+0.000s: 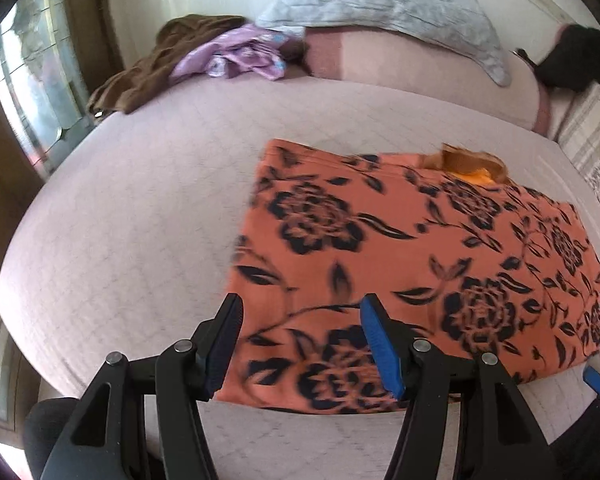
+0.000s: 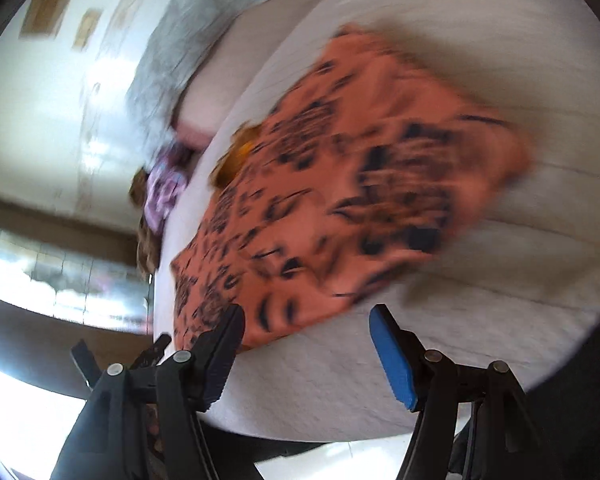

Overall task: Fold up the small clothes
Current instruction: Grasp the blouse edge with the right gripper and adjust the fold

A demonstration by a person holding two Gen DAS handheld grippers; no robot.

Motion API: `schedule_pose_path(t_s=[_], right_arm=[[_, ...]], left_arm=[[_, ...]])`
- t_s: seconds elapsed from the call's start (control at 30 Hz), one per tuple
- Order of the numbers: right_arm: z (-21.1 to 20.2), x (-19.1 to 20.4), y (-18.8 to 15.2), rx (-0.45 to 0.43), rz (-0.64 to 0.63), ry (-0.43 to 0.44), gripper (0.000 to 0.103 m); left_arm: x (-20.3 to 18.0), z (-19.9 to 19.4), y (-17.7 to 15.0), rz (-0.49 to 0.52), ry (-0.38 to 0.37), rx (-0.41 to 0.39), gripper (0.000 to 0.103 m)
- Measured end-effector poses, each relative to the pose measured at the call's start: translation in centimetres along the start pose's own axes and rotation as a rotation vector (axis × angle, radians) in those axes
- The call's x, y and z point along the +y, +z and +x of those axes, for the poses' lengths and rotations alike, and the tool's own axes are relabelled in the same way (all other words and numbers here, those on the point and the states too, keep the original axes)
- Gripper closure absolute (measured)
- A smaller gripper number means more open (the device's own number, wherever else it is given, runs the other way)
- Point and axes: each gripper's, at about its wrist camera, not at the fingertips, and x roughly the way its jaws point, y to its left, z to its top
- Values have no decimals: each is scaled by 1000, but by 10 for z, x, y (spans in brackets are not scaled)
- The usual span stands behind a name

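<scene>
An orange garment with a black flower print (image 1: 412, 256) lies flat in a rough rectangle on the pale bed (image 1: 140, 216). A yellow-orange inner part (image 1: 472, 168) shows at its far edge. My left gripper (image 1: 304, 340) is open over the garment's near left corner, holding nothing. My right gripper (image 2: 308, 352) is open and empty above the near edge of the garment (image 2: 340, 184); that view is tilted and blurred. The right gripper's blue pad tip (image 1: 598, 376) shows at the left wrist view's right edge.
A brown garment (image 1: 160, 60) and a purple garment (image 1: 240, 56) lie at the bed's far left. A grey quilted pillow (image 1: 384, 12) rests on a pink bolster (image 1: 420, 68) at the head. A black object (image 1: 576, 60) sits far right. A window (image 1: 32, 76) is left.
</scene>
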Motion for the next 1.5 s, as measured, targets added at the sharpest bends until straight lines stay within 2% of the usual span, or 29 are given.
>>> schedule_pose_path(t_s=[0.07, 0.13, 0.27, 0.43, 0.47, 0.57, 0.6, 0.67, 0.73, 0.77, 0.83, 0.87, 0.9, 0.93, 0.97, 1.03, 1.07, 1.1, 1.27, 1.33, 1.4, 1.5], right_arm=[[-6, -16, 5, -33, 64, -15, 34], [-8, -28, 14, -59, 113, 15, 34], [-10, -30, 36, -119, 123, 7, 34], [-7, -35, 61, -148, 162, 21, 34], [-6, -33, 63, -152, 147, 13, 39], [1, -26, 68, -142, 76, -74, 84], [4, -27, 71, -131, 66, -97, 89], [4, -20, 71, -132, 28, -132, 91], [-8, 1, 68, -177, -52, -185, 92], [-15, 13, 65, -207, -91, -208, 92], [-17, 18, 62, -215, -112, -231, 89], [-13, 14, 61, -201, -102, -243, 86], [-2, 1, 60, -155, -67, -261, 77], [4, -9, 60, -121, -29, -246, 76], [1, -18, 58, -126, 3, -194, 74], [-12, -22, 56, -139, 18, -145, 59], [-17, -23, 56, -146, 18, -139, 41], [-24, -24, 57, -162, 17, -129, 34], [-43, -19, 76, -184, -42, -132, 34], [-45, -14, 94, -196, -79, -163, 34], [-44, -6, 114, -196, -115, -174, 34], [-14, 7, 151, -101, -186, -193, 34]], left_arm=[[-14, 1, -2, 24, -15, 4, 40], [-25, 1, -2, 42, -17, 8, 40], [-43, 2, 0, 67, -21, 18, 40], [-50, 10, 1, 71, -27, 35, 40], [-51, 11, 1, 74, -27, 37, 40], [-52, 17, 2, 77, -30, 47, 40], [-51, 18, 2, 76, -32, 51, 40], [-50, 17, 2, 73, -32, 53, 40], [-48, 14, 2, 71, -35, 44, 40], [-47, 13, 3, 70, -37, 38, 40], [-45, 10, 2, 57, -52, 27, 40], [-44, 12, 1, 52, -59, 36, 40], [-43, 14, 0, 53, -63, 51, 40], [-43, 14, -2, 58, -70, 59, 40], [-43, 13, -3, 61, -72, 56, 40], [-45, 10, -2, 57, -80, 46, 40], [-46, 9, 0, 51, -93, 42, 40], [-50, 7, 2, 50, -109, 34, 40], [-74, 16, 6, 104, -128, 38, 39], [-84, 31, 2, 154, -91, 64, 38], [-90, 31, 0, 187, -66, 32, 36], [-90, 33, 3, 179, -70, 41, 36]])
